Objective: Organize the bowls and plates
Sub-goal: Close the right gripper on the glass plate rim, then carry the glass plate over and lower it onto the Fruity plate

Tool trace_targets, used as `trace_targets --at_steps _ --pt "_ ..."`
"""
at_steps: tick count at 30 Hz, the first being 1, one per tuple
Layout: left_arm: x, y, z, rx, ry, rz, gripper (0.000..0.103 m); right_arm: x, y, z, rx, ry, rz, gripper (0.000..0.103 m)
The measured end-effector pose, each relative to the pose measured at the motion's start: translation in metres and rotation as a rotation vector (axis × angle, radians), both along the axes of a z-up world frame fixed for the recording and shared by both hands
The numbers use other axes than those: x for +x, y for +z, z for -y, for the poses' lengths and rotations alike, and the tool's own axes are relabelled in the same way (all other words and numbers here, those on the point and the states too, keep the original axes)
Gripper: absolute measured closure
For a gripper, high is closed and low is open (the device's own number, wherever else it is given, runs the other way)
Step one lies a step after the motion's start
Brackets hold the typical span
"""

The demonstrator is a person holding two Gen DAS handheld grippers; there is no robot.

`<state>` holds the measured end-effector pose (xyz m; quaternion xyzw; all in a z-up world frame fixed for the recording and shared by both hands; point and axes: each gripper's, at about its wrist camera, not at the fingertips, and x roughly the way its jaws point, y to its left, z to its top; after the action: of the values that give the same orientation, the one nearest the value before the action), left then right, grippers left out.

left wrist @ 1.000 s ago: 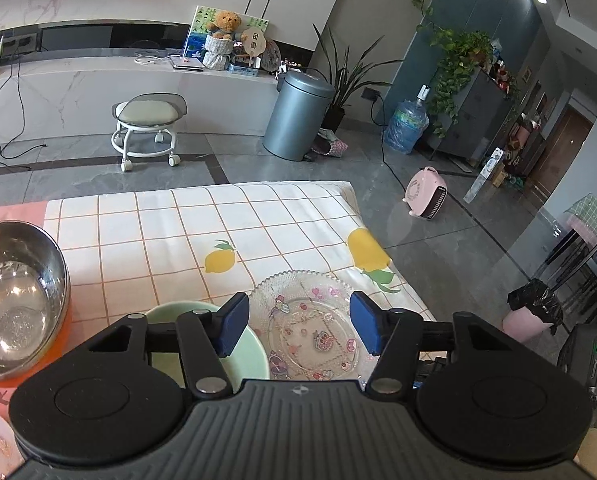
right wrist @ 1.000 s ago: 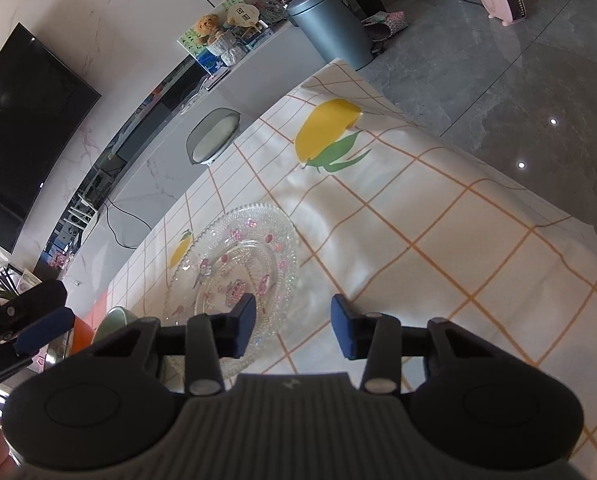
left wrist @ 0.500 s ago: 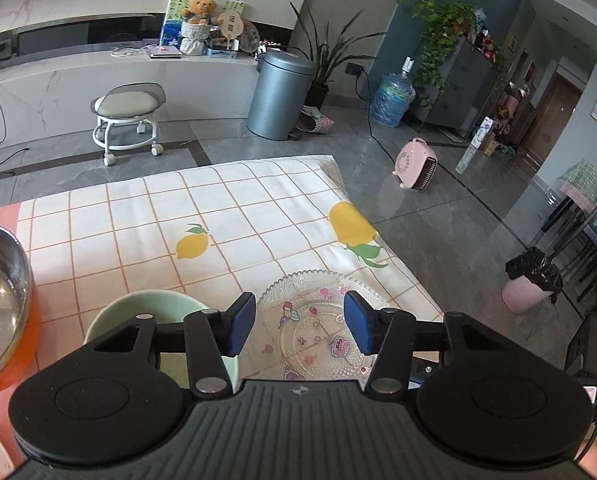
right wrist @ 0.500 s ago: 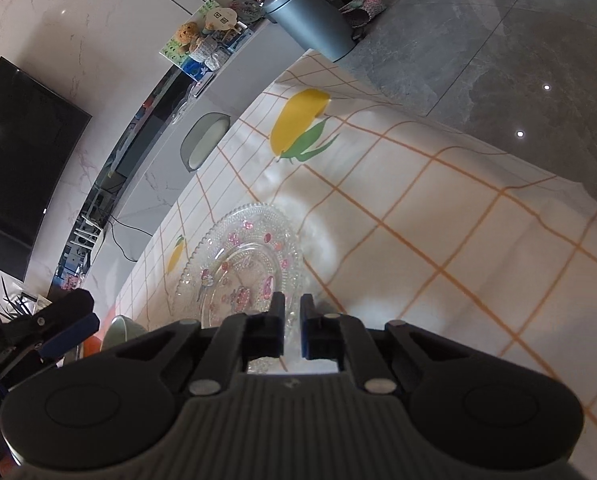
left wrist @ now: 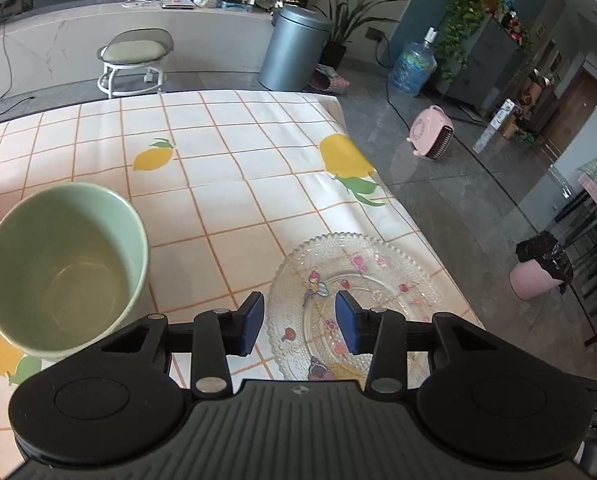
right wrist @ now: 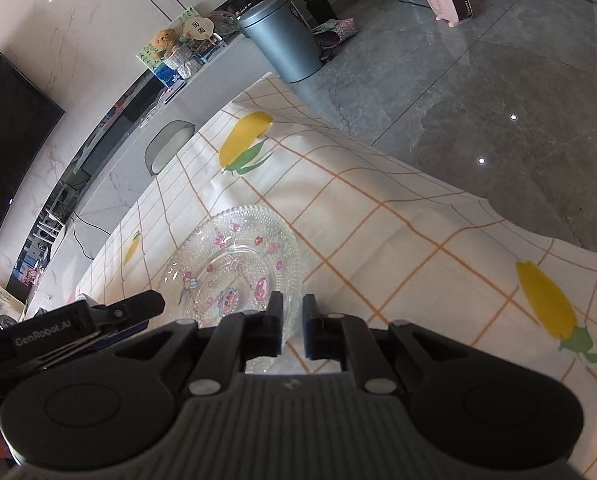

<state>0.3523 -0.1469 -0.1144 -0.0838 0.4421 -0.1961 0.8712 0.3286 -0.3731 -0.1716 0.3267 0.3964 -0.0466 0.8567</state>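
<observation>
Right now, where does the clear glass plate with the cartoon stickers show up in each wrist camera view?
Left wrist view: the glass plate lies at lower right, near the tablecloth's right edge, partly behind the left claw.
Right wrist view: the glass plate lies at centre left, its near rim by the right claw.
Shared landmark: the grey-blue bin on the floor beyond the table.

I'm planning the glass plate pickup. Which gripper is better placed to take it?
Probably the right gripper: its nearly closed jaws straddle the near rim of the glass plate, though a firm grip isn't clear. The left gripper hangs open over the plate, gripping nothing, with the green bowl beside it.
</observation>
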Motion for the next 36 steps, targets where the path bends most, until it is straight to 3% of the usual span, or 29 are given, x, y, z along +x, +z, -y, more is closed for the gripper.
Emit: trace_targets --at_steps 9,12,18,21,24,36 --pt "0.001 -0.013 -0.007 -0.028 0.064 0.011 0.055 0.001 -0.005 0.007 0.041 -0.019 0.064 0.077" --pt "0.002 -0.014 -0.005 -0.028 0.066 0.018 0.062 0.001 -0.01 0.011 0.093 -0.034 0.078 0.075" --pt "-0.001 -0.016 0.001 -0.001 0.058 0.038 0.083 0.003 -0.02 0.014 0.158 -0.048 0.132 0.079" --pt "-0.003 -0.016 0.0 -0.007 0.082 0.031 0.085 0.003 -0.022 0.014 0.132 -0.06 0.118 0.098" --pt "-0.006 -0.014 -0.003 -0.028 0.101 0.011 0.088 0.0 -0.025 0.02 0.18 -0.08 0.11 0.099" --pt "-0.045 0.007 -0.035 -0.077 0.201 -0.03 0.09 -0.015 -0.007 0.006 0.194 -0.025 -0.003 0.098"
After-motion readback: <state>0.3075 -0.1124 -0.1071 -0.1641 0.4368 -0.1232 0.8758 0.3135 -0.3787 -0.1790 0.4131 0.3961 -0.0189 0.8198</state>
